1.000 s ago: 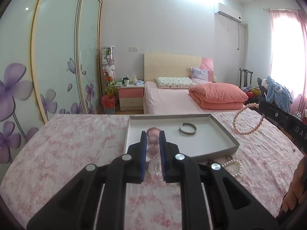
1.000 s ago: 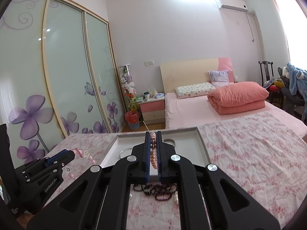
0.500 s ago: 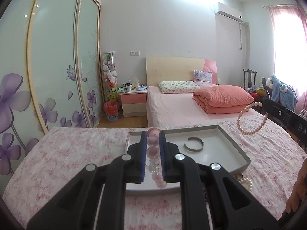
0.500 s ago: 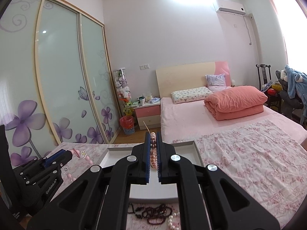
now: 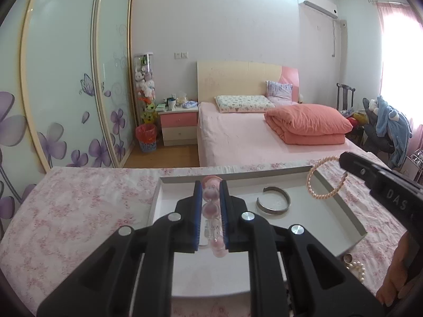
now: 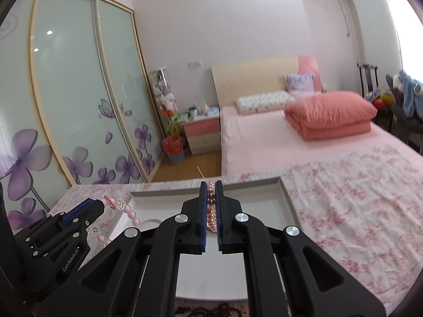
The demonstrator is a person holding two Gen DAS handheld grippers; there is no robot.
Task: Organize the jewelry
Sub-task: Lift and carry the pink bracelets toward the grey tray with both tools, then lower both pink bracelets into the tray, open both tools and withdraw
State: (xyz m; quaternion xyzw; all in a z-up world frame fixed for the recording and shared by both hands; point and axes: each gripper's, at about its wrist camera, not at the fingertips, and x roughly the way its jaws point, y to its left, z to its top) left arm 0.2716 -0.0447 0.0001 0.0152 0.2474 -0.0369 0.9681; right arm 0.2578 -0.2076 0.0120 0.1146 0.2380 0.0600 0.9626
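A shallow grey tray [image 5: 341, 212] lies on the floral cloth, also in the right wrist view as the tray [image 6: 286, 198]. My left gripper [image 5: 211, 185] is shut on a pink bead bracelet [image 5: 211, 208] that hangs over the tray's left part. My right gripper [image 6: 211, 185] is shut on a rose-gold pearl bracelet [image 6: 211, 219]; in the left wrist view that pearl bracelet [image 5: 321, 194] dangles as a loop over the tray's right side. A silver cuff bangle [image 5: 273, 203] rests inside the tray. The pink bead bracelet [image 6: 124, 208] also shows at the left gripper's tip in the right wrist view.
White pearls [image 5: 355, 268] lie on the cloth just outside the tray's near right corner. A dark bead necklace [image 6: 211, 310] lies in front of the tray. A hand [image 5: 396, 272] holds the right gripper. A bed [image 5: 264, 142] and a nightstand [image 5: 179, 124] stand beyond the table.
Both grippers have moved forward over the tray, each still holding its bracelet. The tray now fills more of both views and the pearl loop hangs above its right side.
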